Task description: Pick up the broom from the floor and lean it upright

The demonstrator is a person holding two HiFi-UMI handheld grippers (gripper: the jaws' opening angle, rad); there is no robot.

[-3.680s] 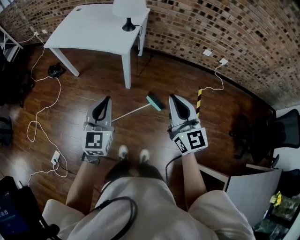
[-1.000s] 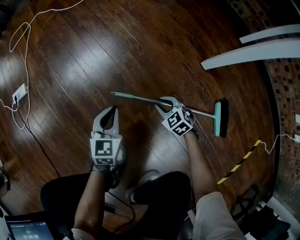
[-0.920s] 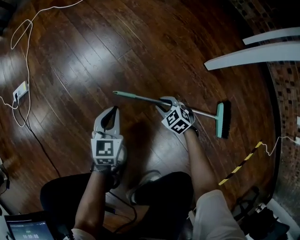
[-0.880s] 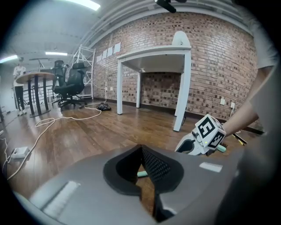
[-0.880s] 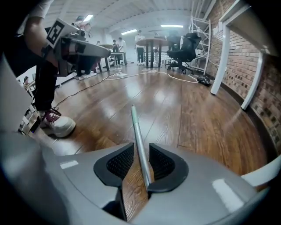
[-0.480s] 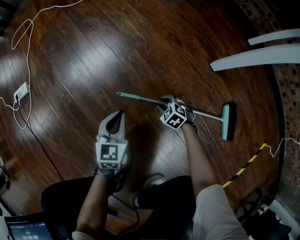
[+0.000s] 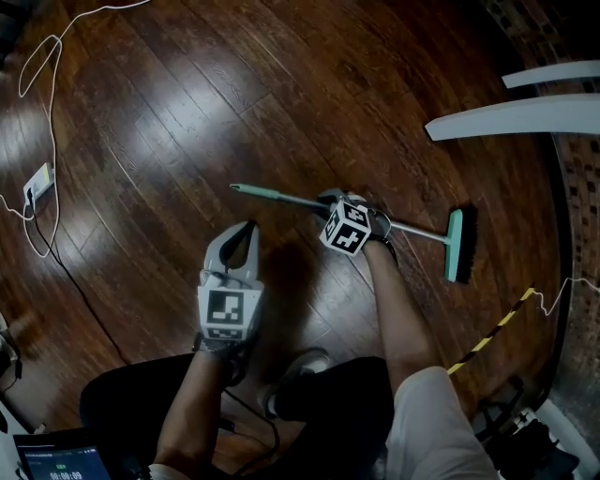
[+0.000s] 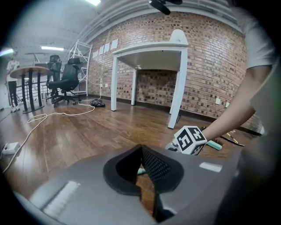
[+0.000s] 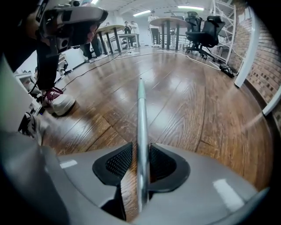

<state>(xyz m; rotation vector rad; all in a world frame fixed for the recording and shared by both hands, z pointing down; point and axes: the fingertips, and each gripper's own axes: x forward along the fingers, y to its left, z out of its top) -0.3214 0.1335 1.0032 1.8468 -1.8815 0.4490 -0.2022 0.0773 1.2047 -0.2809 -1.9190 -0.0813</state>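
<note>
broom [image 7: 414,230] flat on floor [image 7: 187,112], head 3 o'clock of R gripper [image 7: 330,199]; its jaws just opened astride handle [image 7: 281,198], no squeeze. L gripper [image 7: 248,228] closed, empty. Lift+lean remain.

We see the head view dim, white glare streaking the glossy wood floor [image 7: 178,103], a soft shadow at its middle. The gripper views are brighter — ceiling strip lights [image 9: 191,8] glow overhead — yet they bulge, go black at the corners, and blur the near broom handle [image 9: 141,176].
</note>
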